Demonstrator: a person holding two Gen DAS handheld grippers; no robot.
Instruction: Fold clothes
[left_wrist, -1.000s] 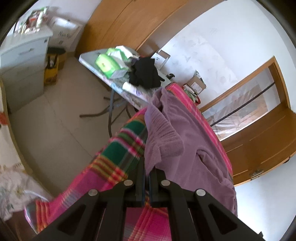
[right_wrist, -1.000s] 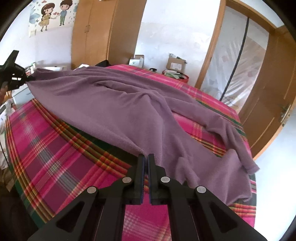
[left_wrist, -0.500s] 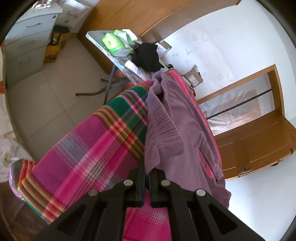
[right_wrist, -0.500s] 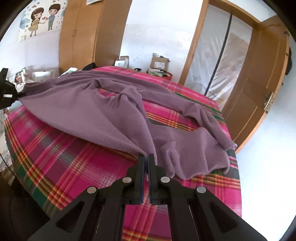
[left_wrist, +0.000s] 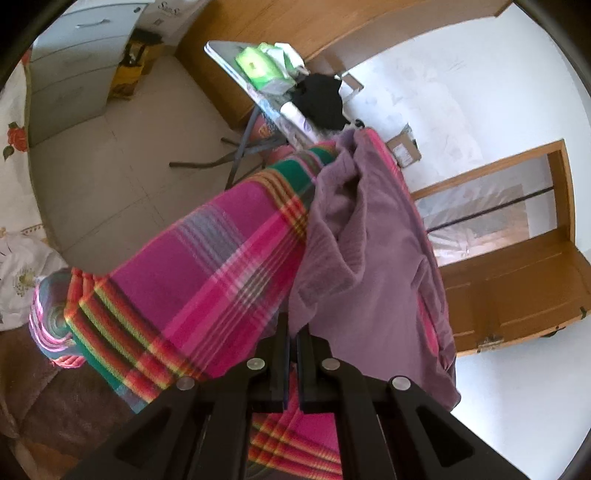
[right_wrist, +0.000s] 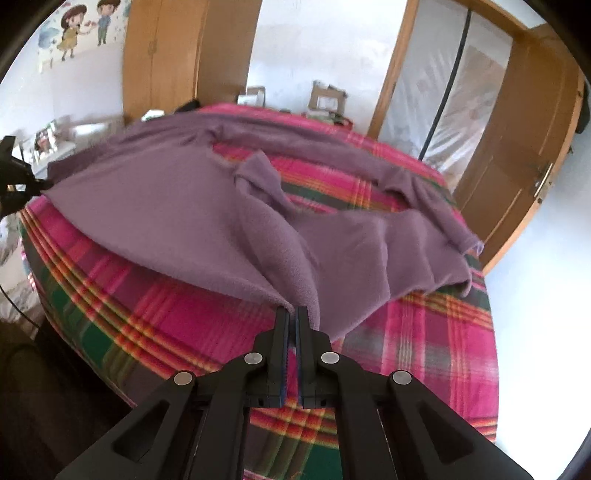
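Pinching one edge of a soft purple fleece garment (right_wrist: 177, 206), my right tool (right_wrist: 292, 314) is clamped tight on the fabric above a bed (right_wrist: 424, 350) covered in pink, green and yellow plaid. My left tool (left_wrist: 293, 330) is likewise closed on another edge of the same garment (left_wrist: 369, 258), which lies stretched and rumpled across the bedspread. Beyond the bed's corner, a folding table (left_wrist: 225, 55) carries green packets (left_wrist: 255, 68) and a black cloth (left_wrist: 319, 101).
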